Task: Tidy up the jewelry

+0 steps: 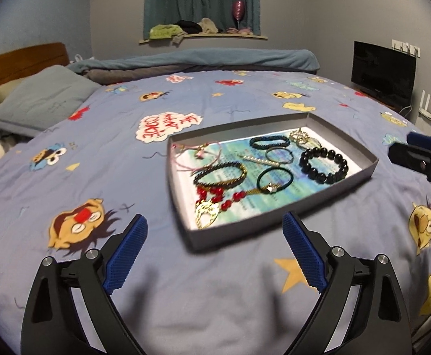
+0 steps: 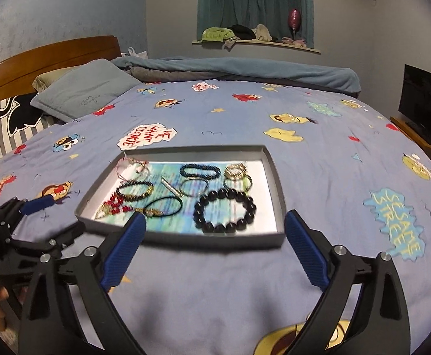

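Because the jewelry lies spread piece by piece in the tray (image 1: 360,174) on the bed (image 1: 126,153), nothing overlaps much and each piece can be reached singly: the black bracelet (image 2: 225,210) sits nearest the right side, the red necklace (image 1: 215,199) at the left corner. Both tools hover just short of the tray's near wall (level, pointing forward). The left hand-held gripper (image 1: 215,251) and the right hand-held gripper (image 2: 212,251) are spread wide, holding nothing.
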`<state>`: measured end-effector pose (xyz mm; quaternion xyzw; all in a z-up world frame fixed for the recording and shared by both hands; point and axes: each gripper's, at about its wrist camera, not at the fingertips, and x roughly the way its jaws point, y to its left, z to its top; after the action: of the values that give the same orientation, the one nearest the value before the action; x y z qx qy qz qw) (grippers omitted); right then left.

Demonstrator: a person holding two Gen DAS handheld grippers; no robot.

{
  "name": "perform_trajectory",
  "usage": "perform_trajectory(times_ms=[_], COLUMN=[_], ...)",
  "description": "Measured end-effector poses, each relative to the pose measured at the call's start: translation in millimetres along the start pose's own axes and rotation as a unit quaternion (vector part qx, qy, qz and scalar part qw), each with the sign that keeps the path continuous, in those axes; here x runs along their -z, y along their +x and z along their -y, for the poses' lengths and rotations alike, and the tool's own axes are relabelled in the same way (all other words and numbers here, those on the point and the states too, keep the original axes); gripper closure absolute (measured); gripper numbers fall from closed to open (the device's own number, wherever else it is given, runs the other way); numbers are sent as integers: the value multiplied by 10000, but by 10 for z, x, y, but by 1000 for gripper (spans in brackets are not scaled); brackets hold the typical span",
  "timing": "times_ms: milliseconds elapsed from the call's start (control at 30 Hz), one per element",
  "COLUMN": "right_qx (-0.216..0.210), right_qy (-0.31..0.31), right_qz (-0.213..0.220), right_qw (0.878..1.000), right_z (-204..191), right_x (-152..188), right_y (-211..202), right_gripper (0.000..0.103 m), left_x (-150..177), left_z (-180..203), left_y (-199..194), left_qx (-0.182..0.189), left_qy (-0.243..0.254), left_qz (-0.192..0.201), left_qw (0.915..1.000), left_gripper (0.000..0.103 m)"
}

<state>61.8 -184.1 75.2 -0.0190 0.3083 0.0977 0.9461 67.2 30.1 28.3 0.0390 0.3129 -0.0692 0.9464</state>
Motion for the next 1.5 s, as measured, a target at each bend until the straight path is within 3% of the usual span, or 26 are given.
perform_trajectory(times_ms=[200, 600, 1500], right_qx=[54, 96, -30], right_qy=[117, -135, -164], right_qz=[-58, 172, -6], right_qw=[9999, 9997, 9999], right_z=[178, 231, 176], right_x=[248, 267, 298], right_y=[126, 307, 452], right_gripper=[6, 6, 6], left_x=[85, 63, 86], left_z=[51, 152, 188], left_y=[-1, 266, 305], left_qx=[-130, -582, -537], left_qy=[-71, -195, -51], left_qz=[76, -34, -10], left_qw=[9999, 9981, 9985], left_gripper=[9, 9, 8])
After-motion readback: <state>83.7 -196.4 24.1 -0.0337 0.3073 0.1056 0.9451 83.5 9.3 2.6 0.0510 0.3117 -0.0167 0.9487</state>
